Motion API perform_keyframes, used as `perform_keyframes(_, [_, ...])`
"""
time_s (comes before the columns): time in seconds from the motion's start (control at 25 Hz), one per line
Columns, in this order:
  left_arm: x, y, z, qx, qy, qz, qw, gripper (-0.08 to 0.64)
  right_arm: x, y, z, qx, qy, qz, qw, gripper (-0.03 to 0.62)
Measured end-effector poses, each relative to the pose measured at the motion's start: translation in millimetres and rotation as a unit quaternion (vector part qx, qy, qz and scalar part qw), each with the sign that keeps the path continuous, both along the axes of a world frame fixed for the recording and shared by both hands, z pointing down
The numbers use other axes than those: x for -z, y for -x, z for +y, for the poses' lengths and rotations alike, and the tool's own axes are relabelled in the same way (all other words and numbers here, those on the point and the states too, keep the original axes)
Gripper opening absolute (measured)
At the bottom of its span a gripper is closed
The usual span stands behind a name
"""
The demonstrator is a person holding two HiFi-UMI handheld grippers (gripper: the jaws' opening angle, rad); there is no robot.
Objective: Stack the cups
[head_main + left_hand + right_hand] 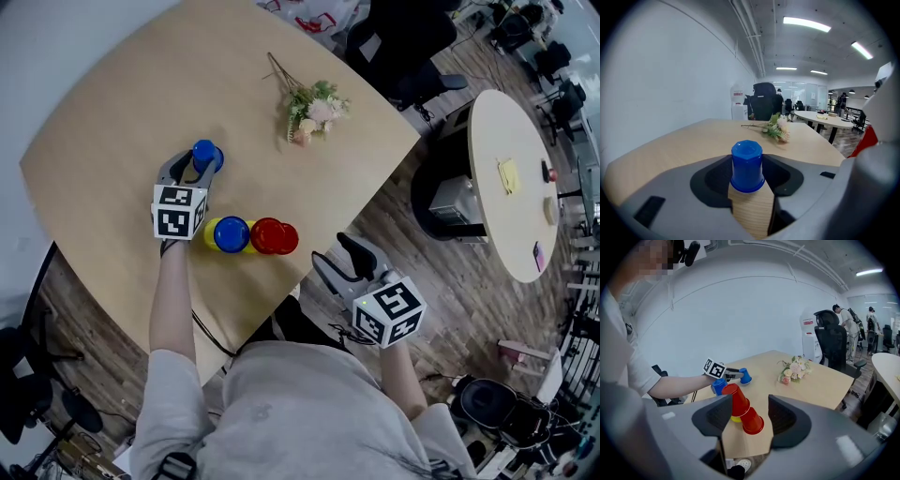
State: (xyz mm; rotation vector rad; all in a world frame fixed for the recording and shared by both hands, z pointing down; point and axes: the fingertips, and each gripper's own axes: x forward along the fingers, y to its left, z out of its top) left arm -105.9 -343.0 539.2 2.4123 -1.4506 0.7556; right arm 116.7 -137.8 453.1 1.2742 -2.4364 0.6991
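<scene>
From above: the left tool (202, 162), jaws spread, brackets an upturned blue plastic cup (204, 150) on the pale wooden counter (112, 141), near a toppled row of yellow, blue and red cups (249, 235). Left gripper view: jaws wide, either side of the cup. Right gripper view: right tool (748, 420) gapes, holding nothing.

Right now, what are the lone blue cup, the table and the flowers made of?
Blue cup: likely plastic, smooth and slightly glossy, one even colour with moulded facets on top. Table: wood or wood-look laminate, matte, with pale grain lines. Flowers: maybe fabric or plastic, maybe real; too small to tell.
</scene>
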Motion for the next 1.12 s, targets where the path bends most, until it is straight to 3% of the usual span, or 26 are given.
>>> perform_keyframes(0.28, [75.6, 9.2, 39.5, -0.017, -0.062, 0.002, 0.9979, 0.202, 7.5, 21.3, -13.4, 0.018, -0.029, -0.016, 0.999, 0.205])
perform_keyframes(0.56, [137.8, -1.9, 97.6, -0.045, -0.088, 0.035, 0.9945, 0.201, 24.0, 29.8, -24.4, 0.019, -0.065, -0.028, 0.997, 0.07])
perform_keyframes(0.68, [156.1, -14.9, 120.3, -0.064, -0.09, 0.046, 0.9928, 0.201, 26.9, 28.4, -27.6, 0.015, -0.071, -0.033, 0.997, 0.012])
perform_keyframes(0.92, [175.9, -44.8, 160.9, -0.104, -0.077, 0.067, 0.9893, 0.2, 28.0, 27.0, -23.1, 0.028, -0.072, -0.031, 0.997, 0.012])
perform_keyframes(1.12, [157.7, -62.9, 176.5, -0.119, -0.048, 0.048, 0.9905, 0.201, 27.4, 26.2, -18.9, 0.036, -0.071, -0.038, 0.996, 0.012])
